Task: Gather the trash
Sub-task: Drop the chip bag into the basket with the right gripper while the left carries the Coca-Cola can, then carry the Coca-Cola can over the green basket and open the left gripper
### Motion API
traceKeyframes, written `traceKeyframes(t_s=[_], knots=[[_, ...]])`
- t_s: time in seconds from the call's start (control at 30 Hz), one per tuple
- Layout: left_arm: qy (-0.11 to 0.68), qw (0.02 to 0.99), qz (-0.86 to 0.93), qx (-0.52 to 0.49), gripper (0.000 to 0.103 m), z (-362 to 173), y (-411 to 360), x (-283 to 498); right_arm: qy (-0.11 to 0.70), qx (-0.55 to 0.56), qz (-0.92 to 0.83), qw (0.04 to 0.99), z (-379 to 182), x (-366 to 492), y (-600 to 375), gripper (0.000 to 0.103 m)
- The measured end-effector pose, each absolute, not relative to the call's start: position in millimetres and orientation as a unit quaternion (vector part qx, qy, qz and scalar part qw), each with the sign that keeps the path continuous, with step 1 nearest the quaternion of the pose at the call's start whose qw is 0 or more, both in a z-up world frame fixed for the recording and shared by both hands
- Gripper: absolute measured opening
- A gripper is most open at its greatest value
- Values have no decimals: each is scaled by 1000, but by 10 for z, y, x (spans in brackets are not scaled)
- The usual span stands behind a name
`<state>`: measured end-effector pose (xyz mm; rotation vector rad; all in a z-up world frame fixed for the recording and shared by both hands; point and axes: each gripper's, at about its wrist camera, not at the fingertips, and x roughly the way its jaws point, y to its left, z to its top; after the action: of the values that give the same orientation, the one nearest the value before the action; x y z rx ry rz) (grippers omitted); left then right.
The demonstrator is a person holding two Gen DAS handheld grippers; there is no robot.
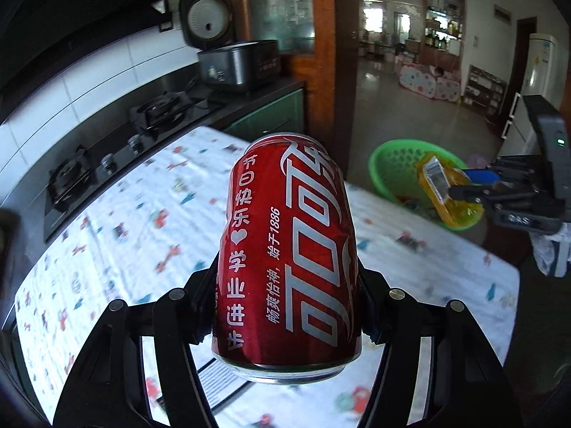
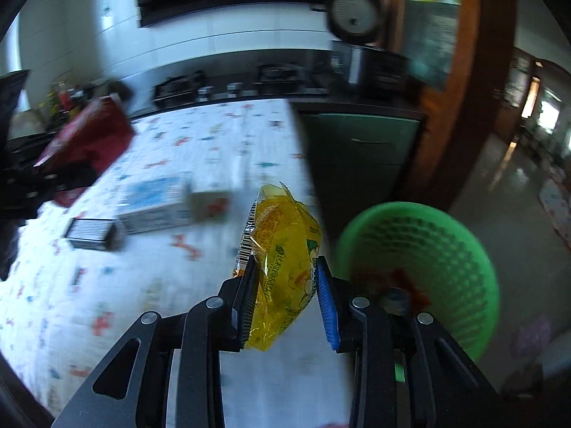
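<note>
Can [image 1: 285, 256] over table [image 1: 107, 235], wrapper [image 2: 282, 271] near edge, basket [image 2: 446, 249] beyond.

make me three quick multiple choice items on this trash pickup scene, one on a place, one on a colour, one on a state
1. Where is the basket?
A. on the stove
B. on the floor beyond the table's edge
C. on the tablecloth

2. What colour is the wrapper in the right gripper?
A. yellow
B. blue
C. white

3. What is the state of the left gripper?
A. open and empty
B. out of view
C. closed on the red can

Answers:
1 B, it sits low past the edge of the cloth-covered table.
2 A, the crinkled film is yellow.
3 C, both fingers press the can's sides.
</note>
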<state>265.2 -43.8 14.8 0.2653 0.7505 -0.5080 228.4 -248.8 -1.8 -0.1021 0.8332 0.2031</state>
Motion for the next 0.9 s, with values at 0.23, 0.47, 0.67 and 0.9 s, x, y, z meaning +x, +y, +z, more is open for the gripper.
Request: traceKeyframes(t_s=[0.23, 0.47, 0.67, 0.9], knots=[[357, 882, -280, 126, 62, 168, -1209, 2700, 425, -39, 5, 904, -250, 2480, -3515, 31], [366, 868, -308, 131, 62, 60, -1858, 2795, 424, -6, -44, 905, -494, 2613, -4122, 59], [383, 854, -322, 141, 62, -130, -2351, 2906, 417, 12, -50, 908, -582, 2604, -4374, 62], [411, 841, -325, 134, 62, -369, -2779, 3064, 399, 4, -48, 916, -480, 2350, -4402, 67]])
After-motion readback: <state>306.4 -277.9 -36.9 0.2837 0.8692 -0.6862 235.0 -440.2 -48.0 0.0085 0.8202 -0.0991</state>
